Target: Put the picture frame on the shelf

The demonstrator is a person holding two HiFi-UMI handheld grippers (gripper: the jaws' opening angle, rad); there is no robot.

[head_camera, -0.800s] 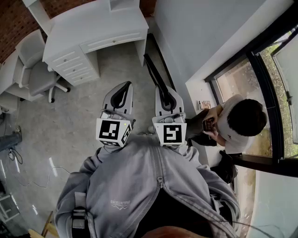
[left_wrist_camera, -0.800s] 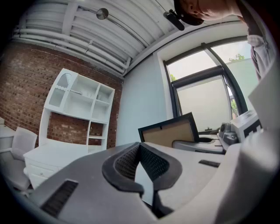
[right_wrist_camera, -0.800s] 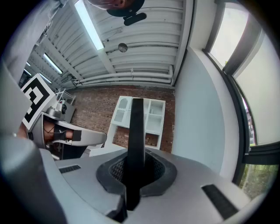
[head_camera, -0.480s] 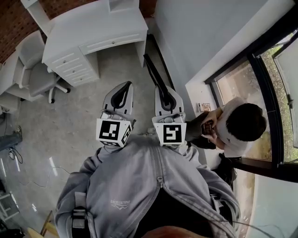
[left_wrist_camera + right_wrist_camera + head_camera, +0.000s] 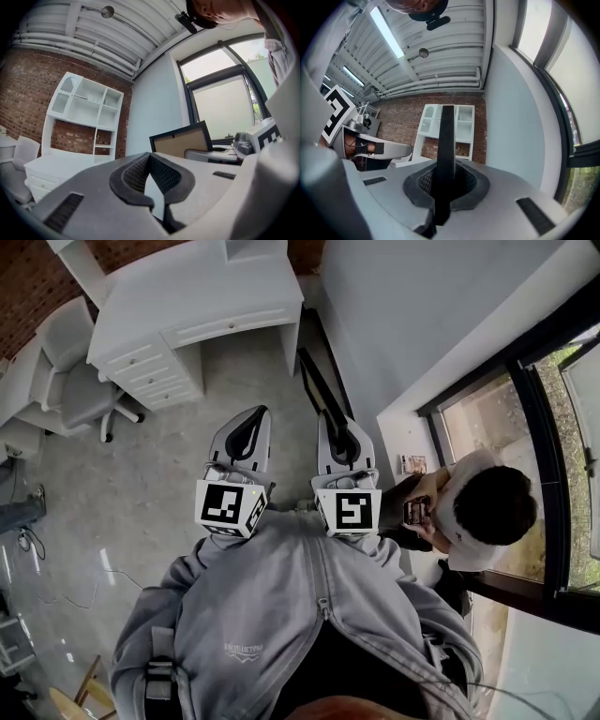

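Right gripper view | right gripper [image 5: 445, 183] clamps black-rimmed rectangular picture frame [image 5: 445, 136] | left gripper [image 5: 150, 174] jaws together, empty | risk: edge-only pinch, frame pivots or slips

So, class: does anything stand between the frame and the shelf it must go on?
Nothing visible does. The frame, in the right tongs, faces the shelf across floor; the chair stands off to the left.
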